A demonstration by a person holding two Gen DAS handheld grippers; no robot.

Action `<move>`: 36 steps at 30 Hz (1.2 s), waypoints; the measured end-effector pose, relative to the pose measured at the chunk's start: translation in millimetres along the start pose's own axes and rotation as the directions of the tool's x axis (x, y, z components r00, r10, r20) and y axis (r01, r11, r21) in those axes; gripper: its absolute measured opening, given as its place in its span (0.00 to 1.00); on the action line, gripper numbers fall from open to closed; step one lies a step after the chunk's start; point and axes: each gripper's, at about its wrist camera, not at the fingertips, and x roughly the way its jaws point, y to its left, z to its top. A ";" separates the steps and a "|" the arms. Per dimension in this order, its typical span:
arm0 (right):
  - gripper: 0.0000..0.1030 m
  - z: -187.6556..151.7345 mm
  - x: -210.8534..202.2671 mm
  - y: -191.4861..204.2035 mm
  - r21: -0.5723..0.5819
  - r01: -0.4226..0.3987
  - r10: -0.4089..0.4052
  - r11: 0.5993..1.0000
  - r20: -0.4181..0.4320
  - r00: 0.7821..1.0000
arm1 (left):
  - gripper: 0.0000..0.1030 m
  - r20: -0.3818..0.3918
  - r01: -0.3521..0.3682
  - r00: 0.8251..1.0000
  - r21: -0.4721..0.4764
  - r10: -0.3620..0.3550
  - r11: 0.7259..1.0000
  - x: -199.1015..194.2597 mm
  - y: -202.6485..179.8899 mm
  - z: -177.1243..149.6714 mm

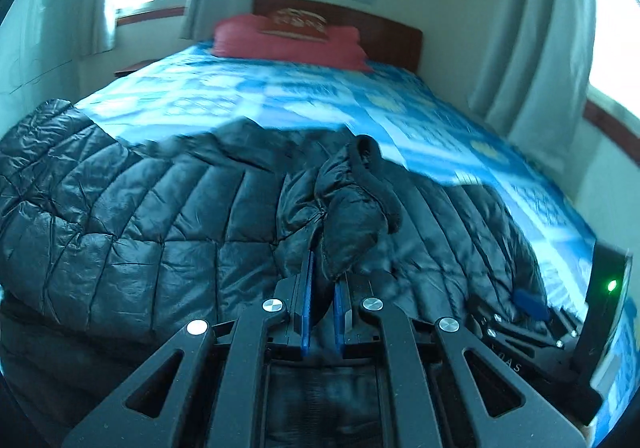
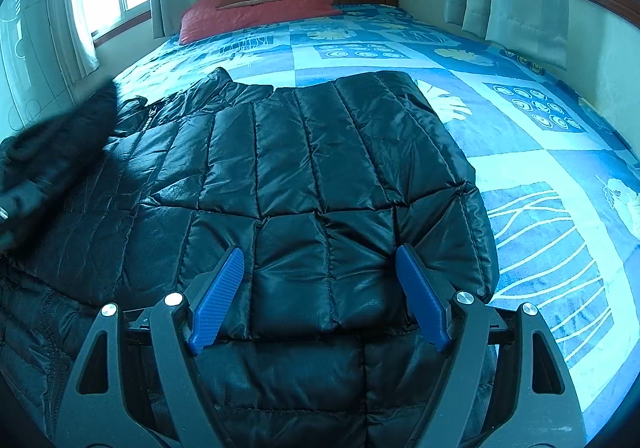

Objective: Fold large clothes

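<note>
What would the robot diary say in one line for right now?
left gripper: shut on jacket sleeve | right gripper: open over black puffer jacket | jacket on blue bedspread

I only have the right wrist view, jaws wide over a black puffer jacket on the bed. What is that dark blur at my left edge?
Observer: It is a bunched sleeve end of the jacket, pinched in the left gripper, which is shut on it.
Operator: Is the sleeve lifted or lying flat?
Observer: Lifted; the sleeve cuff stands up above the quilted body.
Operator: Does the left view show my right gripper?
Observer: Yes, the right gripper sits low at its right side, on the jacket's edge.
</note>
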 end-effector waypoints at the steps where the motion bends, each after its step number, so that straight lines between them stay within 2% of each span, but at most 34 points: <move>1: 0.76 0.1 0.0 -0.1 0.000 -0.001 0.001 1.000 0.000 1.000 | 0.08 -0.015 0.005 1.000 0.013 -0.005 1.000 2.1 -4.3 -5.1; 4: 0.76 -0.4 -0.3 1.1 0.000 0.001 -0.001 1.000 -0.001 1.000 | 0.11 -0.066 0.029 0.997 0.037 -0.027 0.999 9.5 -13.7 -11.7; 6: 0.76 -0.1 -0.5 1.4 0.000 0.000 0.000 1.000 -0.002 1.000 | 0.22 -0.085 0.032 0.996 0.052 -0.027 0.998 8.3 -20.7 -13.1; 8: 0.77 0.6 -0.6 1.1 0.001 -0.003 0.003 1.000 -0.007 1.000 | 0.61 -0.076 0.023 0.997 0.058 -0.019 0.998 3.8 -27.9 -13.3; 10: 0.77 2.0 -2.1 1.9 0.003 -0.007 0.007 1.000 -0.012 1.000 | 0.72 -0.027 0.037 0.999 0.045 -0.036 0.998 -18.3 -22.7 -12.7; 14: 0.77 5.7 -19.2 5.1 0.034 -0.011 0.011 0.999 -0.010 1.000 | 0.72 0.002 0.046 0.999 0.065 -0.046 0.997 -49.4 -8.2 -10.9; 17: 0.77 12.5 -32.5 21.9 0.060 -0.086 0.086 0.994 0.009 0.996 | 0.72 0.034 0.014 0.999 0.052 -0.015 0.999 -74.7 20.7 -13.4; 21: 0.77 25.6 -27.7 56.7 0.043 -0.150 0.151 0.988 -0.008 0.989 | 0.72 0.059 -0.051 0.997 0.000 0.050 0.999 -96.9 64.0 -17.4; 24: 0.75 30.6 -8.1 84.5 0.024 -0.164 0.166 0.986 -0.066 0.984 | 0.72 0.072 -0.110 0.991 -0.023 0.111 0.994 -108.0 95.2 -20.2; 26: 0.47 28.9 6.7 100.0 0.003 -0.188 0.187 0.982 -0.131 0.974 | 0.72 0.069 -0.146 0.986 -0.040 0.149 0.988 -112.6 114.1 -21.2; 27: 0.33 28.7 8.0 108.1 -0.029 -0.167 0.162 0.985 -0.133 0.978 | 0.72 0.063 -0.159 0.985 -0.054 0.163 0.986 -114.3 124.4 -21.4; 29: 0.22 32.1 1.7 109.0 -0.055 -0.164 0.157 0.985 -0.105 0.982 | 0.72 0.061 -0.174 0.982 -0.070 0.178 0.982 -117.0 136.6 -20.6; 31: 0.20 38.4 -11.8 98.9 -0.043 -0.156 0.153 0.987 -0.065 0.986 | 0.72 0.067 -0.190 0.978 -0.078 0.196 0.979 -119.3 147.6 -18.8; 33: 0.20 45.1 -24.7 80.1 -0.037 -0.106 0.106 0.994 -0.014 0.994 | 0.72 0.072 -0.210 0.974 -0.083 0.217 0.974 -118.5 156.6 -16.1; 36: 0.20 51.6 -27.8 47.0 -0.023 -0.037 0.037 0.999 -0.003 0.999 | 0.72 0.064 -0.217 0.972 -0.097 0.224 0.971 -111.6 166.3 -12.5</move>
